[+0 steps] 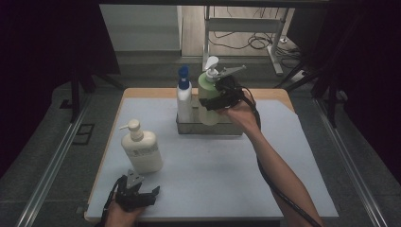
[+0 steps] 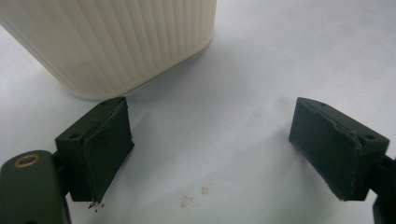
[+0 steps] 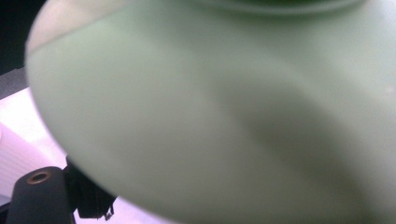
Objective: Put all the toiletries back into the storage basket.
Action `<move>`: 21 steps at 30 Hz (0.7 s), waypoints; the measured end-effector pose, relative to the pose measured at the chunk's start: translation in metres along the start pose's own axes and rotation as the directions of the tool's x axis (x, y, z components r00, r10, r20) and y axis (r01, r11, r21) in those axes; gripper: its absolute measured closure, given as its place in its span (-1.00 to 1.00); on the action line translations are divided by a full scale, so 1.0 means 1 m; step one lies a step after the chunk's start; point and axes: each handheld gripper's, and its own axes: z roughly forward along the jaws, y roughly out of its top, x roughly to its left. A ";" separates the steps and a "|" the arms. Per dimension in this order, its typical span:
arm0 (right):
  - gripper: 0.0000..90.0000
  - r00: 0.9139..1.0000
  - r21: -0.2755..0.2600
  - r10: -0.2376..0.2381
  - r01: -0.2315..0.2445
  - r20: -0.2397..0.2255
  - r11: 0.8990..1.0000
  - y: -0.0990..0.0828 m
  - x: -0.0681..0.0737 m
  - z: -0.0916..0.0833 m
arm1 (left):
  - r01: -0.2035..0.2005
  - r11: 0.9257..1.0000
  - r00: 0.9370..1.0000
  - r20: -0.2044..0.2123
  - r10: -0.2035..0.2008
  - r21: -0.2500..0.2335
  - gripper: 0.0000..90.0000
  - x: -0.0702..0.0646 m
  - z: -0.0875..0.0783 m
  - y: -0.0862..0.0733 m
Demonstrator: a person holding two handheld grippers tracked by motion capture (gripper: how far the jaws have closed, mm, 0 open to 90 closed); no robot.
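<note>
One gripper (image 1: 213, 101) clamps the green bottle (image 1: 206, 97) inside the tray (image 1: 208, 127).

Your right gripper (image 1: 213, 100) closes around the pale green plastic pump bottle (image 1: 206, 94), and in the right gripper view that bottle (image 3: 224, 116) is a soft blur pressed so close that its top and right side run off the picture; it hides one jaw entirely. The grey metal tray (image 1: 208, 127) covers the green bottle's base. In the left gripper view the ribbed cream plastic bottle (image 2: 112, 42) is cut off above, showing you just its lower wall. The label print on that cream bottle (image 1: 141, 151) is too small to read.
</note>
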 end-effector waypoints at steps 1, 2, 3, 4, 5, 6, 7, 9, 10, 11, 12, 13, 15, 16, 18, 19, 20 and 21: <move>-0.73 1.000 -0.001 0.002 -0.002 0.003 1.000 0.001 -0.001 0.001 | 0.000 1.000 1.000 0.000 0.000 0.000 -0.72 0.000 0.000 0.000; -0.73 1.000 -0.003 0.003 -0.003 0.006 1.000 0.002 -0.002 0.003 | 0.000 1.000 1.000 0.000 0.000 0.000 -0.72 0.000 0.000 0.000; -0.73 1.000 -0.002 0.007 -0.007 0.011 1.000 0.003 -0.003 0.003 | 0.000 1.000 1.000 0.000 0.000 0.000 -0.72 0.000 0.000 0.000; -0.73 1.000 -0.004 0.007 -0.007 0.013 1.000 0.003 -0.003 0.005 | 0.000 1.000 1.000 0.000 0.000 0.000 -0.72 0.000 0.000 0.000; -0.73 1.000 -0.005 0.009 -0.009 0.014 1.000 0.004 -0.004 0.006 | 0.000 1.000 1.000 0.000 0.000 0.000 -0.72 0.000 0.000 0.000; -0.73 1.000 -0.003 0.010 -0.010 0.014 1.000 0.004 -0.005 0.007 | 0.000 1.000 1.000 0.000 0.000 0.000 -0.72 0.000 0.000 0.000; -0.73 1.000 -0.005 0.012 -0.012 0.015 1.000 0.004 -0.006 0.009 | 0.000 1.000 1.000 0.000 0.000 0.000 -0.72 0.000 0.000 0.000; -0.73 1.000 -0.007 0.017 -0.017 0.018 1.000 0.004 -0.008 0.012 | 0.000 1.000 1.000 0.000 0.000 0.000 -0.72 0.000 0.000 0.000; -0.73 1.000 -0.007 0.018 -0.018 0.021 1.000 0.004 -0.009 0.014 | 0.000 1.000 1.000 0.000 0.000 0.000 -0.72 0.000 0.000 0.000; -0.73 1.000 -0.007 0.018 -0.017 0.024 1.000 0.004 -0.010 0.015 | 0.000 1.000 1.000 0.000 0.000 0.000 -0.72 0.000 0.000 0.000; -0.73 0.999 -0.007 0.018 -0.017 0.029 1.000 0.004 -0.010 0.017 | 0.001 1.000 1.000 0.000 -0.001 0.000 -0.72 0.000 0.000 0.000; -0.73 0.999 -0.008 0.017 -0.016 0.032 1.000 0.004 -0.011 0.018 | 0.001 1.000 1.000 0.001 -0.001 0.000 -0.72 0.000 0.000 0.000; -0.73 0.999 -0.003 0.020 -0.020 0.037 1.000 0.004 -0.012 0.022 | 0.001 1.000 1.000 0.001 -0.001 0.000 -0.72 0.000 0.000 0.000; -0.73 0.999 -0.004 0.020 -0.020 0.039 1.000 0.003 -0.013 0.023 | 0.001 1.000 1.000 0.000 -0.001 0.000 -0.72 0.000 0.000 0.000; -0.73 0.999 -0.006 0.023 -0.023 0.042 1.000 0.003 -0.014 0.027 | 0.000 1.000 1.000 0.000 0.000 0.002 -0.72 0.000 0.000 0.000; -0.73 0.999 -0.006 0.023 -0.023 0.042 1.000 0.003 -0.014 0.027 | 0.000 1.000 1.000 0.000 0.000 0.002 -0.72 0.000 0.000 0.000; -0.73 0.999 -0.007 0.024 -0.024 0.043 1.000 0.002 -0.015 0.029 | -0.001 1.000 1.000 0.000 0.001 0.002 -0.72 0.000 0.000 0.000; -0.73 0.999 -0.004 0.028 -0.028 0.043 1.000 0.000 -0.016 0.033 | 0.001 1.000 1.000 0.000 -0.001 0.002 -0.72 0.000 0.000 0.000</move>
